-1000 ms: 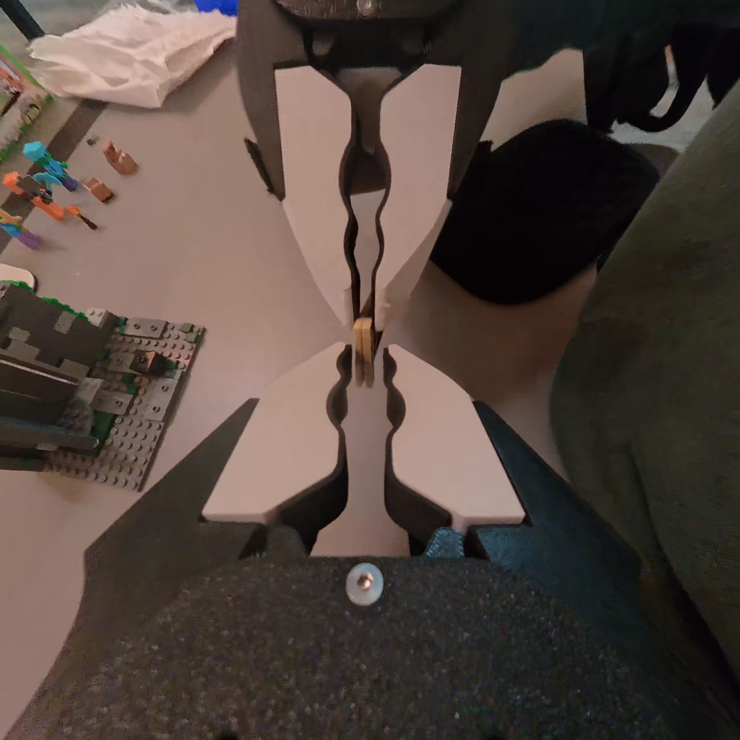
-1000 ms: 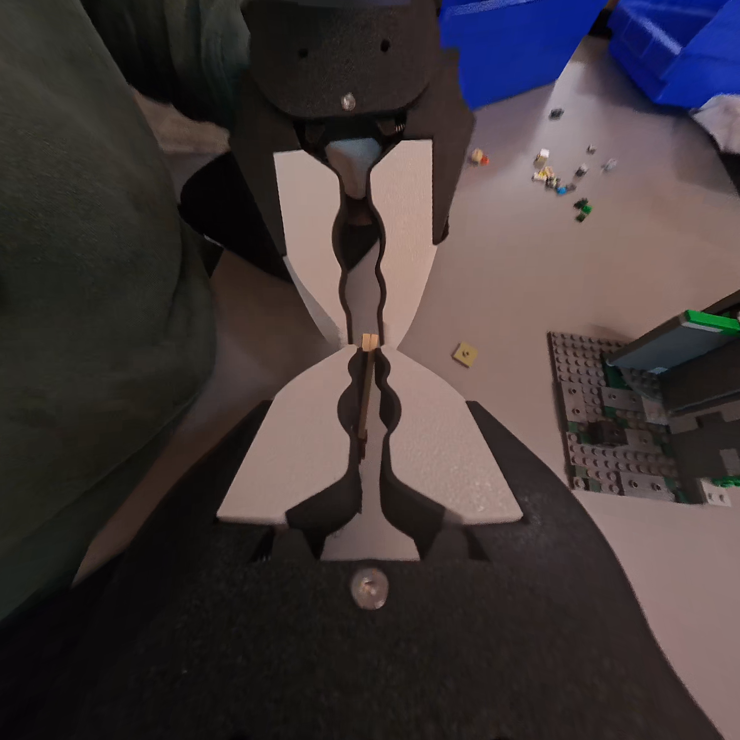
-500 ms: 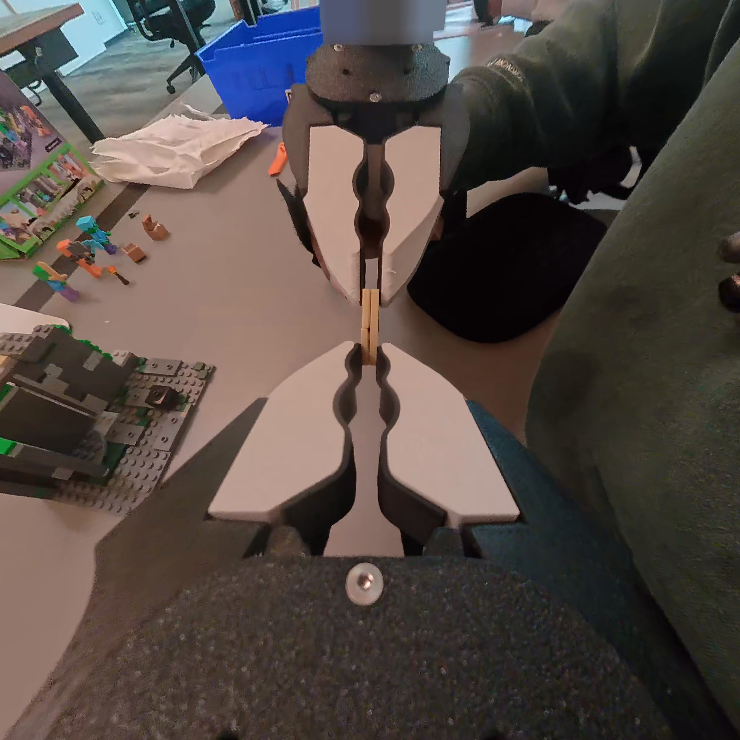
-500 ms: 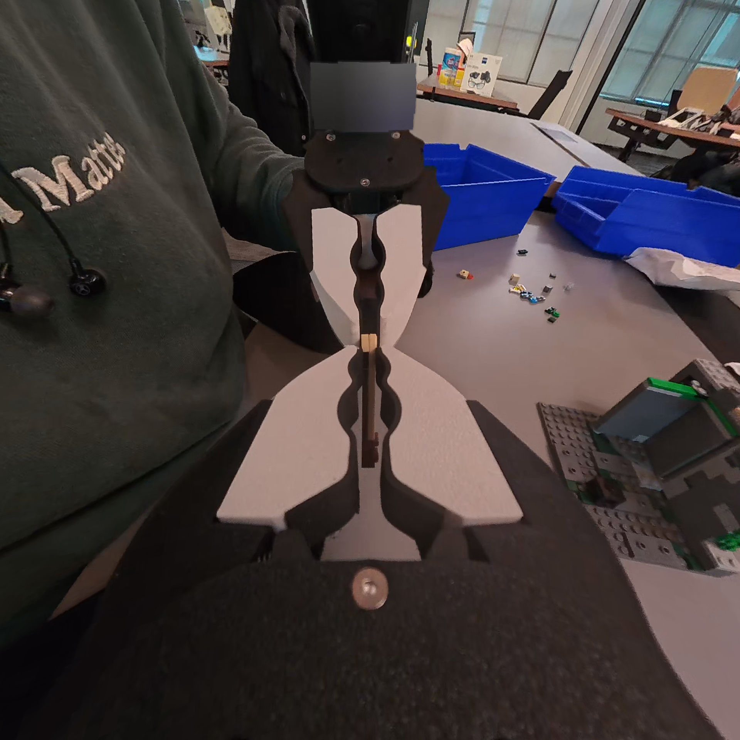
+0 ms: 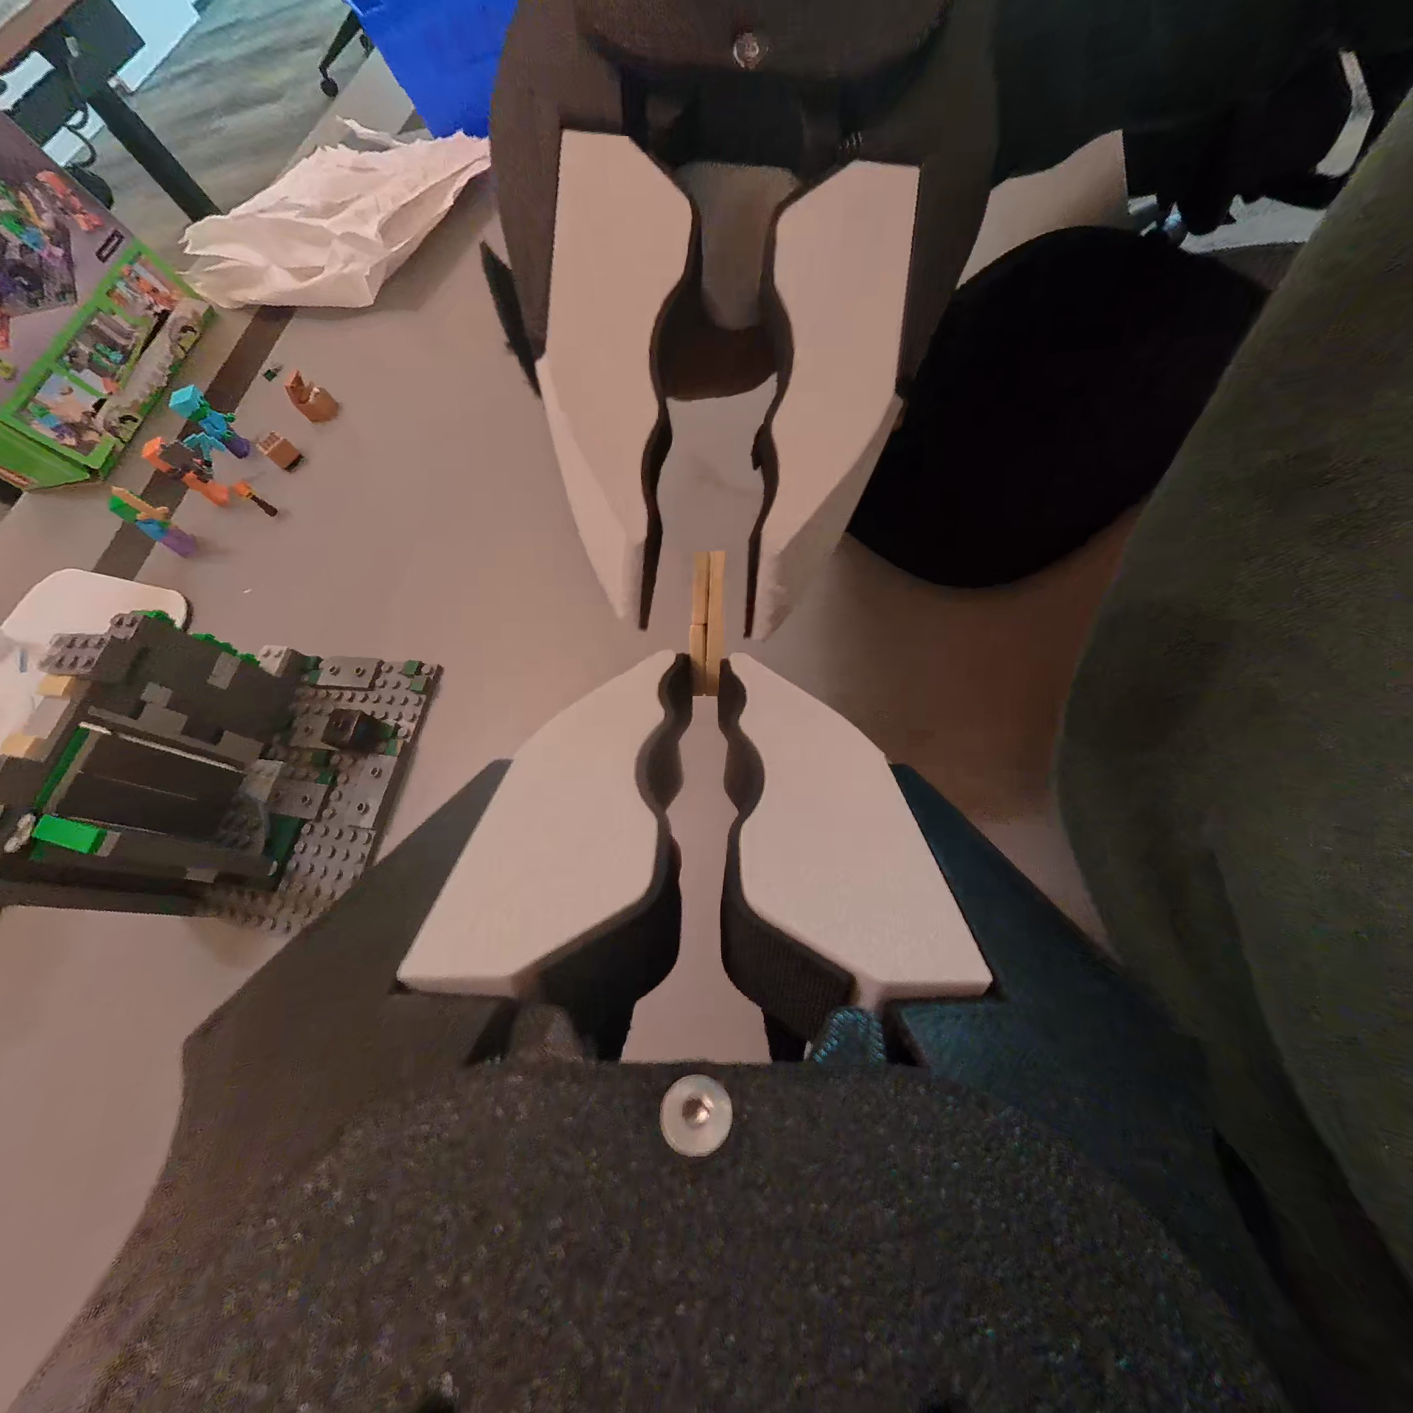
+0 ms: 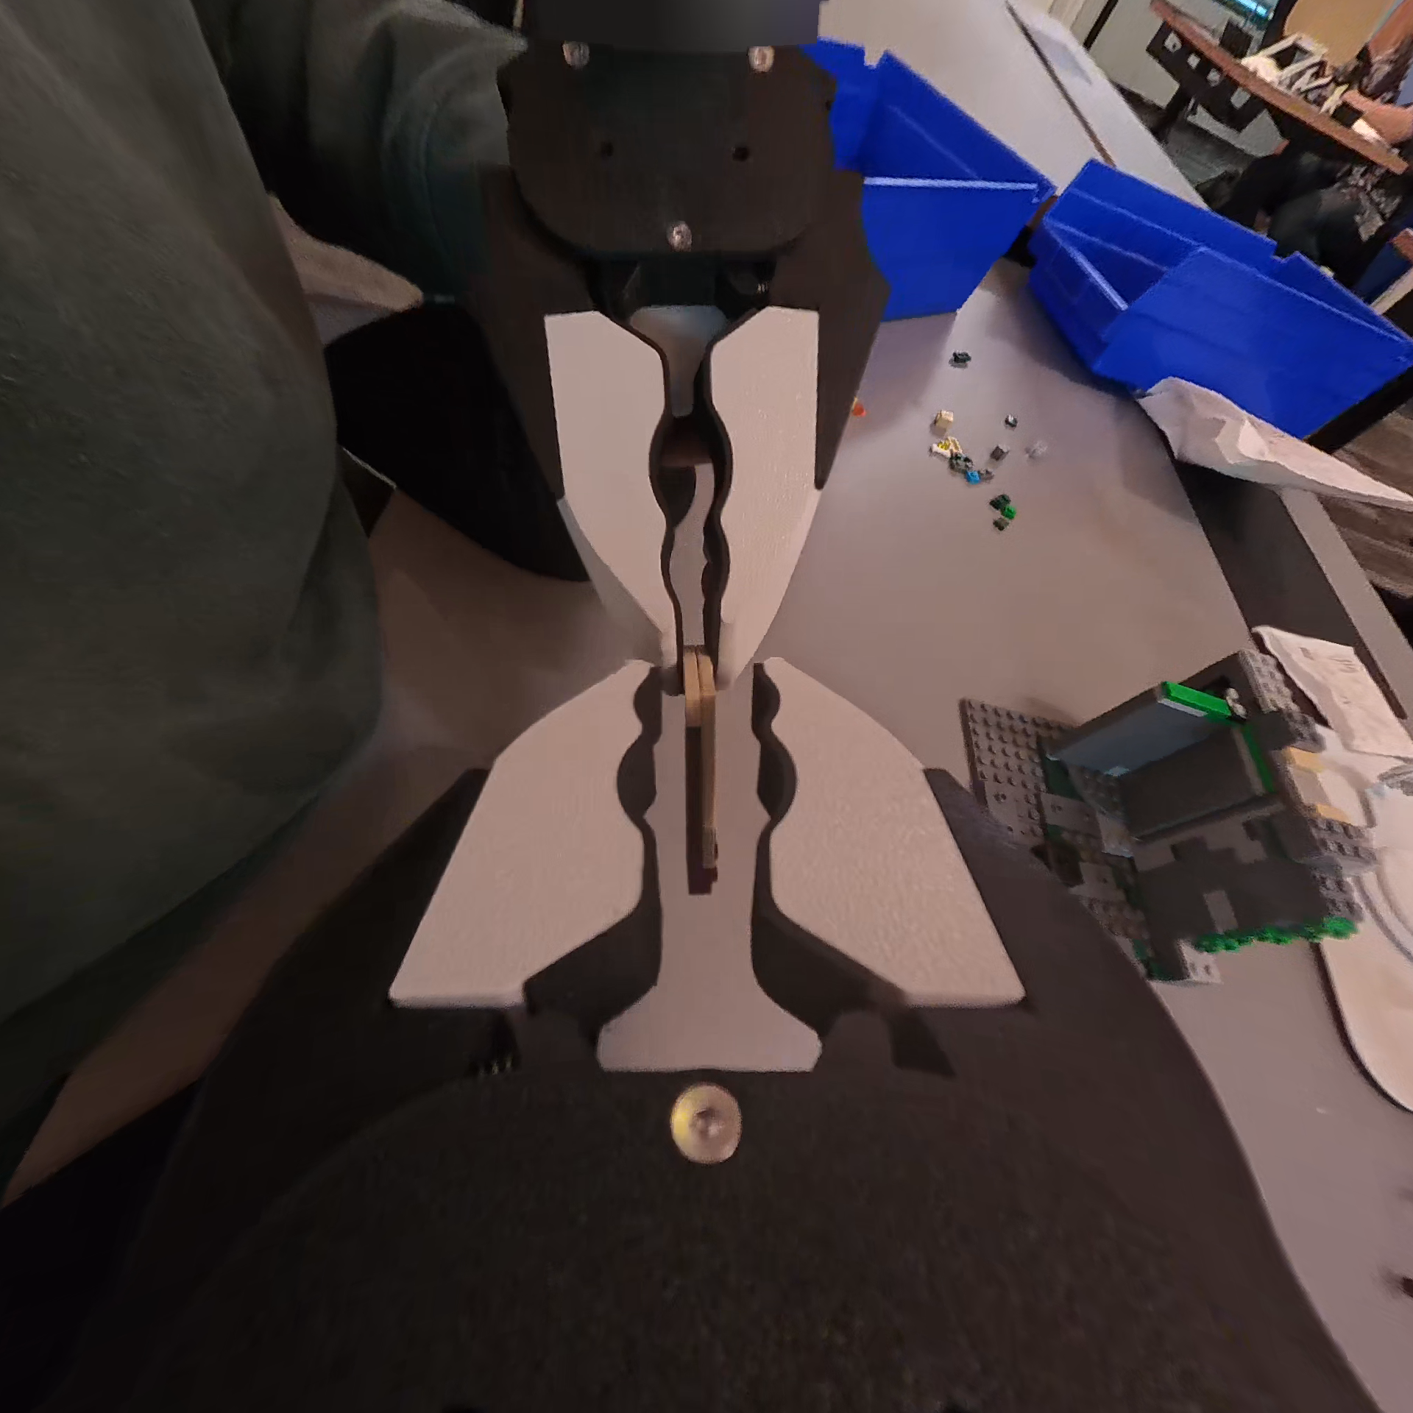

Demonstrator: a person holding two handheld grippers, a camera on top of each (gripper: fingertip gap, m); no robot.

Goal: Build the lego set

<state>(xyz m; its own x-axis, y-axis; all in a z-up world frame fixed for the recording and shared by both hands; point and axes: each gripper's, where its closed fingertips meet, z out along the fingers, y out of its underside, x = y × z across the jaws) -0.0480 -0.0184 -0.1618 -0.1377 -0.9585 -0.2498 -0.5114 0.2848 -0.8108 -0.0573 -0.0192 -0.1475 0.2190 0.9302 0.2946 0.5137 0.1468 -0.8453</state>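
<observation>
**Right tool lets go; left tool keeps the tan plates**

The two tools face each other tip to tip above the desk (image 5: 428, 535); the left tool (image 5: 705, 664) is clenched on the near end of the tan plates (image 5: 708, 612), a thin pair pressed face to face and held edge-up; the right tool (image 5: 697, 612), seen opposite in the left wrist view, now stands released, its fingers either side of the plates' far end with a clear gap on both sides. Half a second ago those same fingers were closed on the plates; so the squeeze that joined the two pieces looks finished, and the stack has passed wholly to the left tool.

In the right wrist view the plates (image 6: 700, 692) sit at the far tool's tips and a darker strip runs back between the right tool's (image 6: 700, 673) own spread fingers, touching neither as far as I can tell.

The grey build (image 5: 176, 764) on its studded baseplate lies on the desk to the left tool's left, well apart from the plates; minifigures (image 5: 195, 451) and loose bits (image 6: 971, 459) lie further off. Judging from this, the sub-assembly is ready to carry to the build; the right tool is free to steady the baseplate or fetch the next piece.
</observation>
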